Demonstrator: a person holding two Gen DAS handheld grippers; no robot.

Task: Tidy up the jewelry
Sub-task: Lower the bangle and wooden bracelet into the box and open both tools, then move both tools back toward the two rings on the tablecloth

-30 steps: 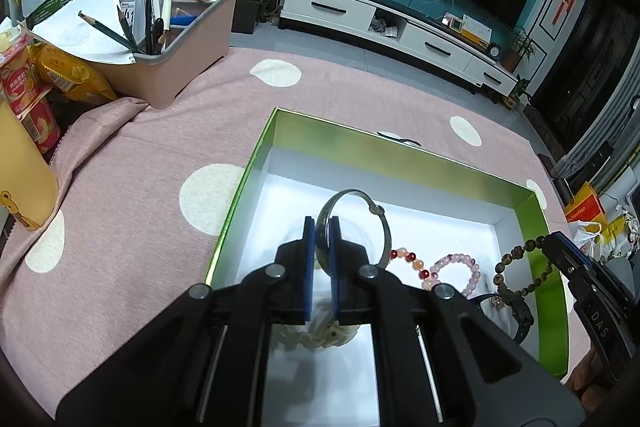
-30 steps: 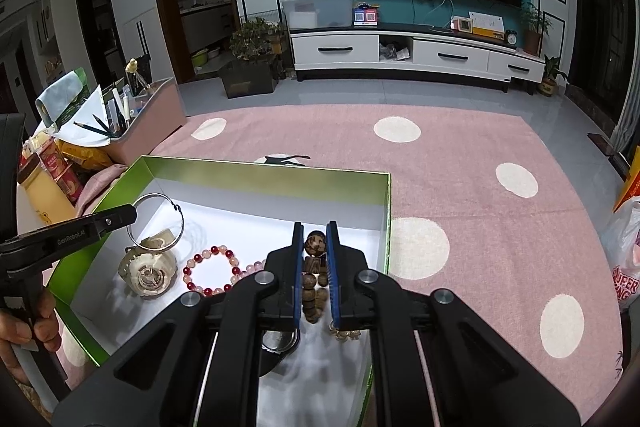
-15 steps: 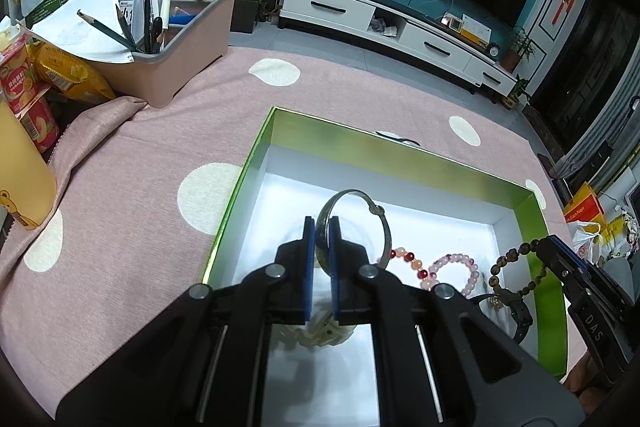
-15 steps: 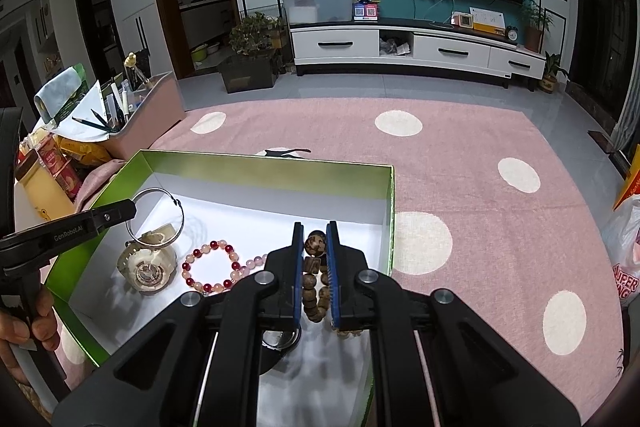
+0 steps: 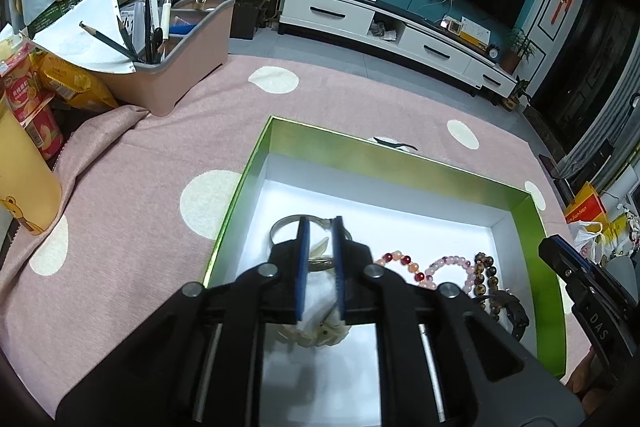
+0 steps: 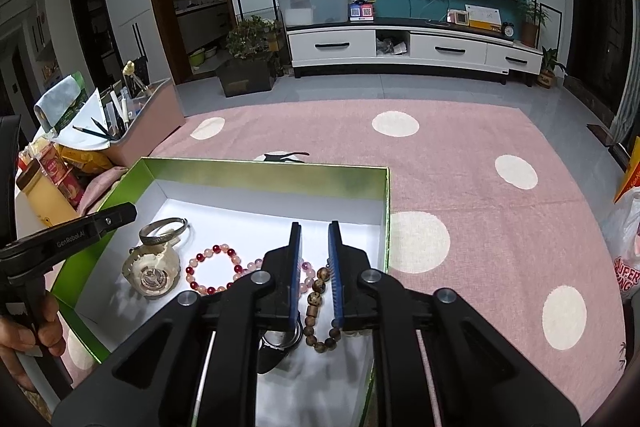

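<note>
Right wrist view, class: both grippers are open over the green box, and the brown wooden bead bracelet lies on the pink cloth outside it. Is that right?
Not quite. The brown wooden bead bracelet lies inside the green box, on its white floor, below the open right gripper; the right wrist view shows it. The left gripper is open over the box too.
</note>
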